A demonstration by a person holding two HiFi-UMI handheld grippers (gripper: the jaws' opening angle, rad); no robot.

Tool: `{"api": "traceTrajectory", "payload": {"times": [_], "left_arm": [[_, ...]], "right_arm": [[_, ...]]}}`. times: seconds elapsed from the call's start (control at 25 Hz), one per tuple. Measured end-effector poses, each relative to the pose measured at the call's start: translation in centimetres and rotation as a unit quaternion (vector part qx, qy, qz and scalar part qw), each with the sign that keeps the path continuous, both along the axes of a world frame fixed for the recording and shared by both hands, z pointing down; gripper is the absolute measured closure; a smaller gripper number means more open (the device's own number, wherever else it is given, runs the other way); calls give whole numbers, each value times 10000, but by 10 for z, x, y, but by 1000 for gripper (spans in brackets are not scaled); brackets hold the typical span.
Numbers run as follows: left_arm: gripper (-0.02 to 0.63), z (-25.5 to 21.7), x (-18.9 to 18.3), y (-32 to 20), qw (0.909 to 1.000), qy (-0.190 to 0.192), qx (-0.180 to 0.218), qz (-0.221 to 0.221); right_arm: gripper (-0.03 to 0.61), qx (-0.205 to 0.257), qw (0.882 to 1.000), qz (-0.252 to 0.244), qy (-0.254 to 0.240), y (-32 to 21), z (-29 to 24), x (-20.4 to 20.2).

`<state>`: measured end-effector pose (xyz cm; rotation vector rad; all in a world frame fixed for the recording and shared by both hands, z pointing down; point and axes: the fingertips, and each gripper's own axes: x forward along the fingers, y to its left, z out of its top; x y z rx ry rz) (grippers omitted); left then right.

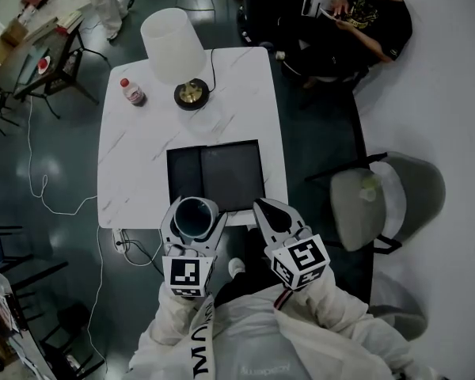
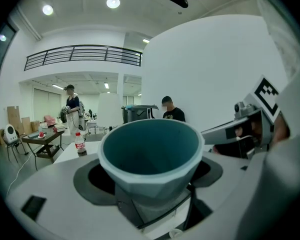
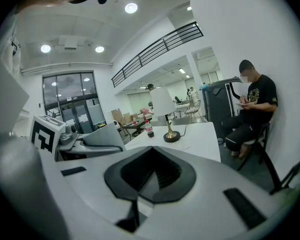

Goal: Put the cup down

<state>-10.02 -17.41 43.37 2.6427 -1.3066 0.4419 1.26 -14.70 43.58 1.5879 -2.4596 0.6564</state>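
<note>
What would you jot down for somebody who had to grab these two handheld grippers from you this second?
Left gripper: fingers shut on the teal cup, which is upright, mouth up and looks empty.
Right gripper: fingers together, nothing between them, next to the left one.
The cup is held at the near edge of the white table, by the near left corner of the dark tray.
Done: the cup is gripped.
Left: lower it onto a surface, then open the fingers.
</note>
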Motion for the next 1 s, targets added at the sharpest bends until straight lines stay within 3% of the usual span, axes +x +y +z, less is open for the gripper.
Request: {"api": "traceTrajectory", "payload": {"times": [1.0], "left_arm": [[207,62,47,-99,9998,-110,-110,-119]], "right_arm": [[574,-220,9998,26,14,-95,52,43]]}}
